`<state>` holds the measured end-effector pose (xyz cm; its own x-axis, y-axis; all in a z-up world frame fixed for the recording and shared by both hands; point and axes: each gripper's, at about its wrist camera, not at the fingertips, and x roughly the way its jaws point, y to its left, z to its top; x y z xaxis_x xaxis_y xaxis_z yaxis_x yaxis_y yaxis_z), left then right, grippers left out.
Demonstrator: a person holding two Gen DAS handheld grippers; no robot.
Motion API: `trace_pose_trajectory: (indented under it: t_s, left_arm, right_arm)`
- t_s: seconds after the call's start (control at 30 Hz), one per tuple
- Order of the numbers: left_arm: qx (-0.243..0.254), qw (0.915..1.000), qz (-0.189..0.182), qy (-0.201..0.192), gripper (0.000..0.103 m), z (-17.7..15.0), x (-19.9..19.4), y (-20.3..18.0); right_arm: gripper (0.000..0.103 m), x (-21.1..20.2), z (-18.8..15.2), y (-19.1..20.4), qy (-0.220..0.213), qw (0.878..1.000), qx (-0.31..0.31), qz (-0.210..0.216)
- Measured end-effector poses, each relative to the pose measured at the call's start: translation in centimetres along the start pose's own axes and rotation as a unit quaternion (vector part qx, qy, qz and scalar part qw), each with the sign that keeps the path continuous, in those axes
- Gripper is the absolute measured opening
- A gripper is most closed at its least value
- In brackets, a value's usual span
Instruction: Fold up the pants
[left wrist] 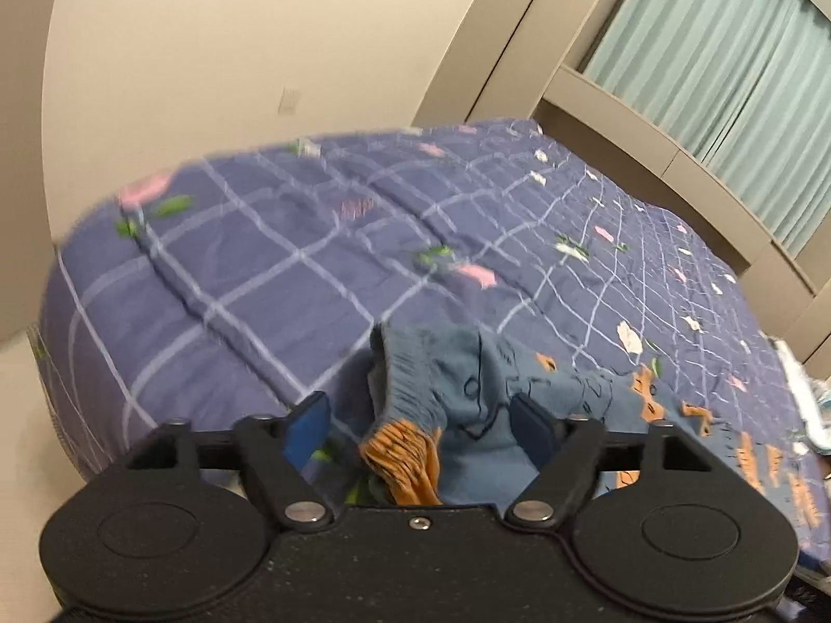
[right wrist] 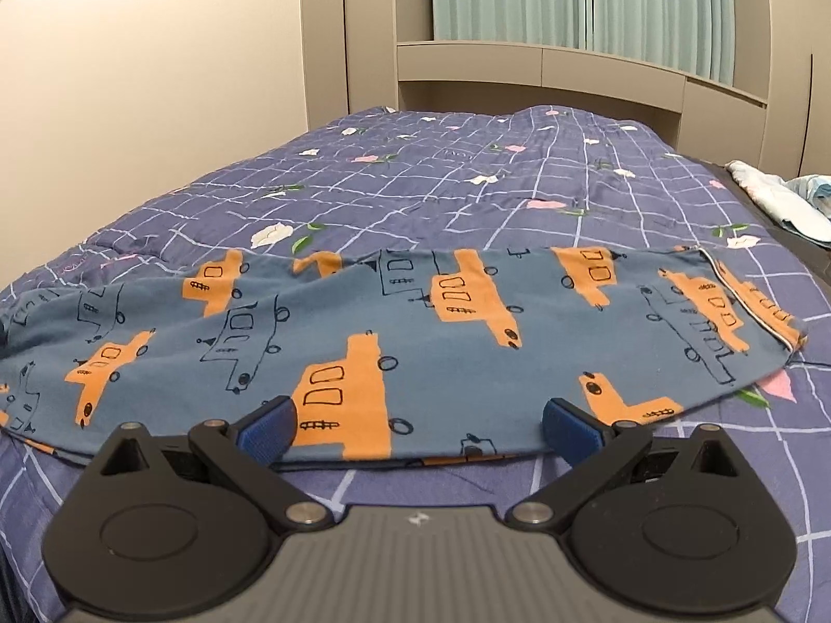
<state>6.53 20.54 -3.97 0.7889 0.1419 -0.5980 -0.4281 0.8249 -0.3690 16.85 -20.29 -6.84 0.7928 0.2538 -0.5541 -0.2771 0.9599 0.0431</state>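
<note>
Both tongs spread apart, nothing gripped atm. Pants (right wrist: 415, 342) laid flat on bed (right wrist: 467, 181); waistband (left wrist: 415, 389) bunched btwn left gripper (left wrist: 420, 415) tips should be pinched deep, right gripper (right wrist: 418, 433) kept low at the near edge.

Left gripper (left wrist: 419, 418): matte black body with two round discs, silver pivot screws and blue rubber-padded fingers (left wrist: 307, 423). Right gripper (right wrist: 419, 431): identical black linkage and blue ribbed pads (right wrist: 267, 433), but a grey ridged centre plate bearing a small white mark.
</note>
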Motion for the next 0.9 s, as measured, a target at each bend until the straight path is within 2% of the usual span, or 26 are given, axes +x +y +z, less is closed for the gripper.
trace_pose_trajectory:
  t_s: [0.07, 0.13, 0.2, 0.27, 0.33, 0.5, 0.67, 0.8, 0.9]
  left_arm:
    - [0.027, 0.9995, 0.010, -0.008, 0.088, 0.2, -0.3, -1.1]
    - [0.052, 0.9980, 0.028, -0.021, 0.101, 0.3, -0.4, -2.4]
    - [0.087, 0.9943, 0.046, -0.041, 0.102, 0.2, -0.5, -4.2]
    - [0.116, 0.9913, 0.041, -0.046, 0.102, 0.0, -0.3, -6.1]
    - [0.135, 0.9897, 0.025, -0.040, 0.102, -0.3, 0.3, -8.0]
    - [0.168, 0.9849, -0.043, -0.007, 0.102, -1.5, 2.8, -13.8]
    - [0.152, 0.9819, -0.112, 0.017, 0.102, -2.7, 5.3, -20.0]
    - [0.180, 0.9720, -0.148, 0.028, 0.102, -4.3, 7.1, -24.7]
    - [0.203, 0.9634, -0.171, 0.039, 0.102, -5.8, 8.4, -27.6]
  right_arm:
    - [0.103, -0.1, -0.1, -0.7, -0.004, 1.000, 0.003, -0.002]
    - [0.103, -0.4, 0.0, -1.5, -0.006, 1.000, 0.008, -0.006]
    - [0.103, -0.6, 0.0, -2.9, -0.008, 1.000, 0.014, -0.019]
    - [0.103, -0.8, -0.1, -4.5, -0.009, 0.999, 0.022, -0.033]
    - [0.103, -1.0, -0.3, -6.4, -0.009, 0.998, 0.036, -0.045]
    - [0.103, -1.0, -0.4, -11.4, 0.001, 0.995, 0.069, -0.076]
    - [0.103, -0.7, 0.1, -15.4, 0.010, 0.993, 0.082, -0.089]
    - [0.103, 0.4, 0.8, -18.0, 0.017, 0.993, 0.088, -0.081]
    - [0.103, 1.2, 1.2, -20.3, 0.017, 0.992, 0.113, -0.058]
